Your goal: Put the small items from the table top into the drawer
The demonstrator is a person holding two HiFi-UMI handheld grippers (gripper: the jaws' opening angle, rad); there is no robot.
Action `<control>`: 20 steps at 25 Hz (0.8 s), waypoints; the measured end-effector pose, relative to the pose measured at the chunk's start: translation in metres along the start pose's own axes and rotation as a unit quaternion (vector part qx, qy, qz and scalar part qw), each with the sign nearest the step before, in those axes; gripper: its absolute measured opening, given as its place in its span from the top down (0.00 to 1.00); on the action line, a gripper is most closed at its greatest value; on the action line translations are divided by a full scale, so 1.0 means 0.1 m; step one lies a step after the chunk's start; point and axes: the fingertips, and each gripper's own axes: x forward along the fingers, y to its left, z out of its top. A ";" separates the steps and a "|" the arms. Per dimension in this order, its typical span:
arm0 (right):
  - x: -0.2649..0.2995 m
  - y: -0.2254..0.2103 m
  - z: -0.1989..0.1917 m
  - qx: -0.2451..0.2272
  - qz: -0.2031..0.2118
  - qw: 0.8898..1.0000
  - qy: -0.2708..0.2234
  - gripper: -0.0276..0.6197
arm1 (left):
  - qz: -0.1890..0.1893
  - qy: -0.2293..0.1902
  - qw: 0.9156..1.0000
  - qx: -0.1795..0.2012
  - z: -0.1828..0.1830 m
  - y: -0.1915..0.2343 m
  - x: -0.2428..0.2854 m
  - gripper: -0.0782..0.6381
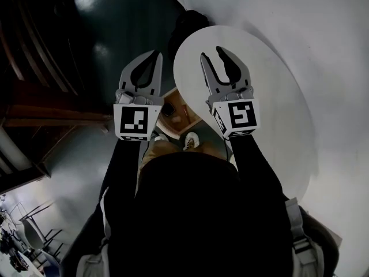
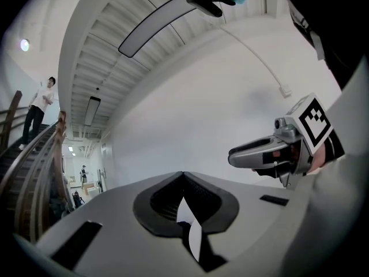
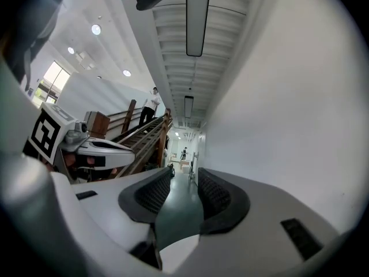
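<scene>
Head view shows both arms in black sleeves (image 1: 123, 172) stretched forward side by side, with the 2 grippers held level and pointing away from the body. The left gripper (image 1: 155, 55) hangs just off the left edge of the round white table top (image 1: 271, 79), over the dark floor (image 1: 86, 51). The right gripper (image 1: 211, 53) lies over the left part of that table top.

In the left gripper view the 2 jaws are clenched tip to tip with nothing between them. In the right gripper view the jaws stand apart and grasp nothing; only floor and corridor show through the gap.

A brown wooden compartment (image 1: 173, 105), possibly the drawer, shows under the near-left edge of the table top, between the 2 grippers. The small items cannot be made out in any view.
</scene>
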 end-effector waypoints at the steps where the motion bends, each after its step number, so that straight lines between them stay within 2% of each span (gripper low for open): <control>1: -0.01 -0.02 0.02 -0.001 0.001 1.000 -0.003 0.70 | 0.003 0.002 1.000 -0.001 -0.01 -0.01 0.00 0.87; 6: -0.02 -0.10 0.01 -0.001 0.009 1.000 -0.015 0.70 | 0.014 0.005 1.000 0.000 -0.03 -0.06 -0.01 0.87; 7: -0.04 -0.10 0.02 -0.001 0.014 1.000 -0.021 0.78 | 0.014 0.004 1.000 0.003 -0.02 -0.08 0.00 0.87; 8: -0.07 -0.10 0.03 0.000 0.021 0.999 -0.025 0.91 | 0.014 0.003 1.000 0.005 0.00 -0.10 0.00 0.87; 13: -0.08 -0.11 0.03 0.010 0.039 0.999 -0.025 0.92 | 0.019 0.003 1.000 0.005 0.03 -0.15 0.01 0.87; 20: -0.08 -0.14 0.00 -0.002 0.033 0.999 -0.013 0.92 | 0.020 0.002 1.000 0.006 0.05 -0.18 0.03 0.87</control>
